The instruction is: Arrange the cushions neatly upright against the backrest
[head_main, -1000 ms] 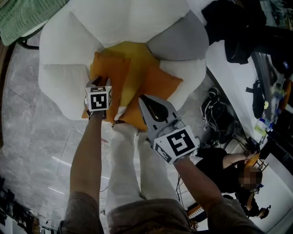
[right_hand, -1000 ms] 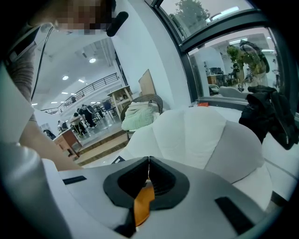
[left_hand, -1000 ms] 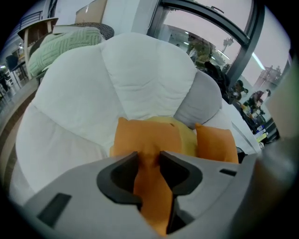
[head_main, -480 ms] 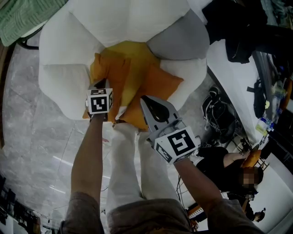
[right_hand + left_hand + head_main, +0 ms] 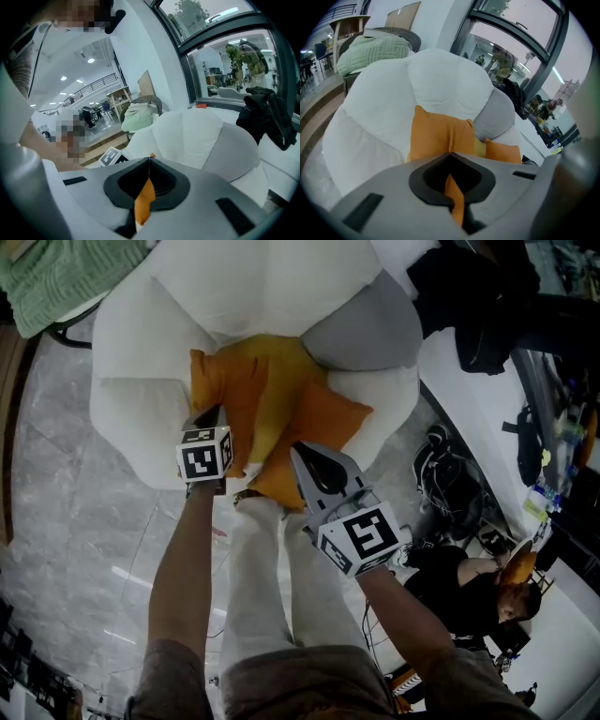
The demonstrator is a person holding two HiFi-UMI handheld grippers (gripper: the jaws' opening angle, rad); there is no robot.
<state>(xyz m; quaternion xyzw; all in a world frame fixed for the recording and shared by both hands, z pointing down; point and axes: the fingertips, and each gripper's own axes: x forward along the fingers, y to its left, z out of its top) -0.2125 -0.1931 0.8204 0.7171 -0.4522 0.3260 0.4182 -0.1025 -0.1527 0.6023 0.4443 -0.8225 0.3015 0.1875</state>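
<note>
Step in hand: both cushions gripped, not yet stood up. White armchair, backrest ahead of both claws. Left orange cushion just ahead of left gripper, jaws pinched together on its near edge. Right gripper is likewise clamped on the near corner of right orange cushion. Next move, as I judge it: lift and tip each back against the backrest.

1. big open commercial building, office or showroom type, not a home.
2. tall glass walls, upper walkway with railing, ceiling spotlights, desks far back.
3. polished marble floor, white lounge chair, cable tangle on the floor beside it.
</note>
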